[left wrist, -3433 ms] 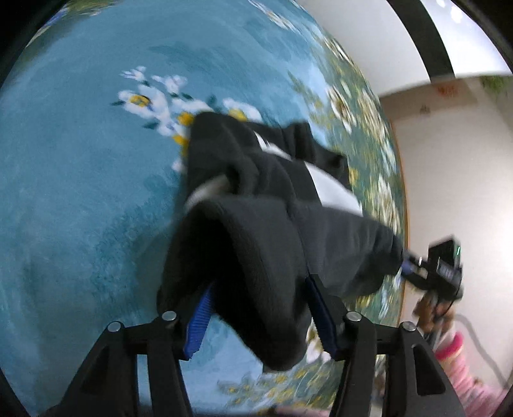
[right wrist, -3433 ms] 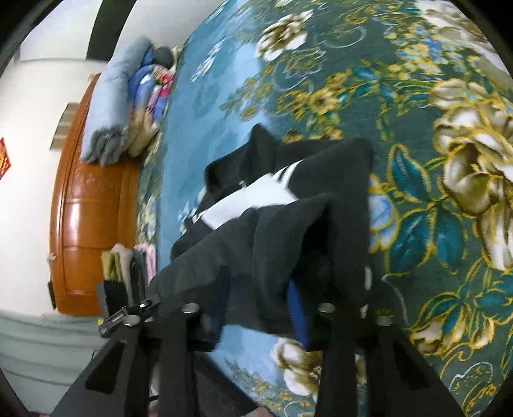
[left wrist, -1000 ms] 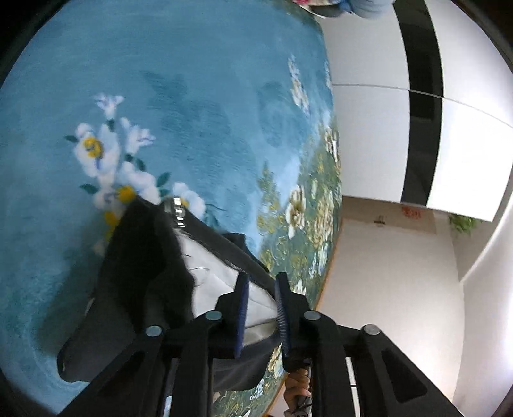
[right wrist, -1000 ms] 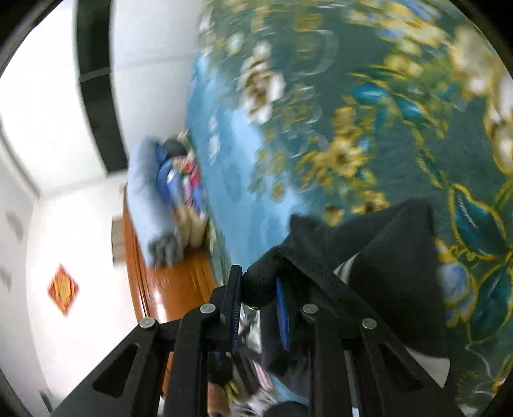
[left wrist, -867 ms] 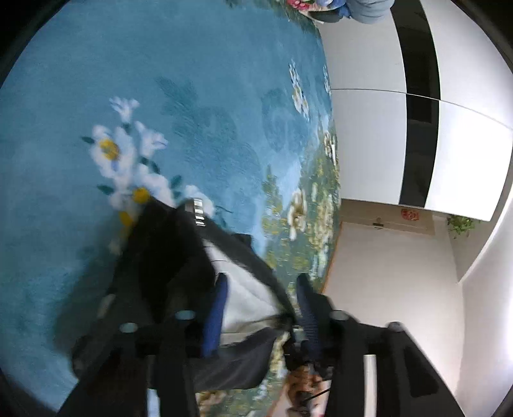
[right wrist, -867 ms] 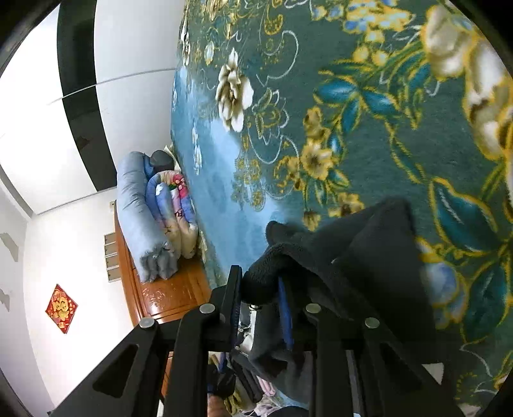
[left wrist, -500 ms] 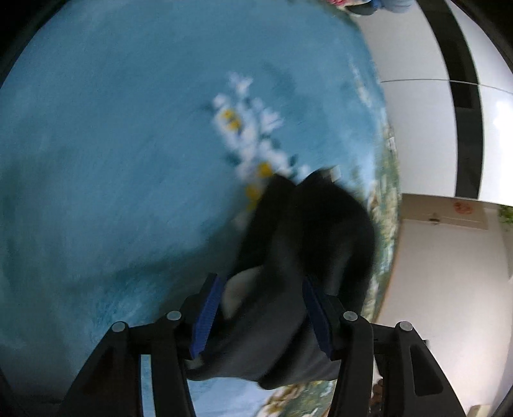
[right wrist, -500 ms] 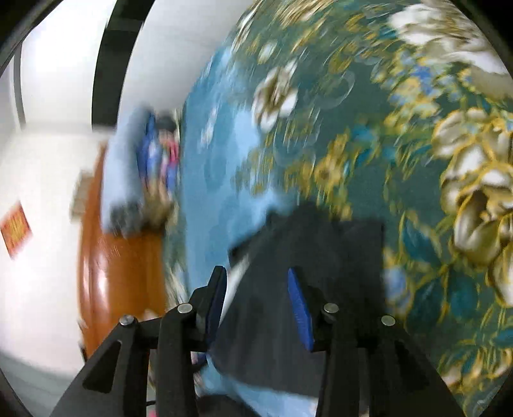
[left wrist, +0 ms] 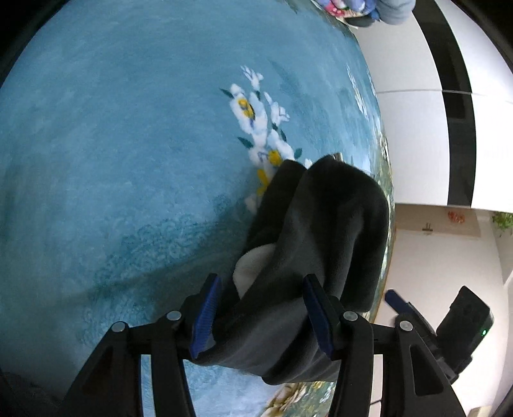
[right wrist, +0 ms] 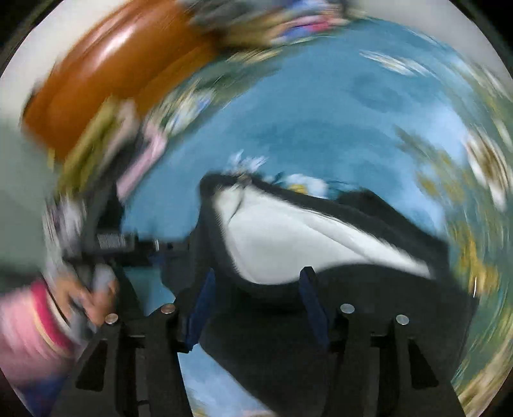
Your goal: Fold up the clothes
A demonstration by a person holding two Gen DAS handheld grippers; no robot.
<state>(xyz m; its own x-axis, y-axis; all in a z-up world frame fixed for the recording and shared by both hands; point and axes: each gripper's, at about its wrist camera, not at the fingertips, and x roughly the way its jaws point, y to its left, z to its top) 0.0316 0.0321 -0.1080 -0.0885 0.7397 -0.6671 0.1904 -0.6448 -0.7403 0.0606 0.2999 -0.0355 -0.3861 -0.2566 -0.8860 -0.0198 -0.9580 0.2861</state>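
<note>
A black fleece garment [left wrist: 320, 243] with a white panel lies bunched on the blue floral bedspread [left wrist: 128, 144]. My left gripper [left wrist: 261, 308] is open, its blue-padded jaws spread on either side of the garment's near fold. In the blurred right wrist view the same garment [right wrist: 304, 237] shows its white panel. My right gripper [right wrist: 256, 301] is open, jaws wide around the garment's near black edge. The right gripper also shows in the left wrist view [left wrist: 449, 324] at the lower right.
A brown wooden headboard [right wrist: 105, 80] and a pile of folded clothes [right wrist: 134, 144] lie past the bedspread in the right wrist view. Rolled bedding [left wrist: 368, 9] sits at the far end. A white wall [left wrist: 433, 160] borders the bed's right side.
Both grippers have opened and let go of the garment, which now lies folded on the bedspread. The right gripper is swinging fast, blurring its view.
</note>
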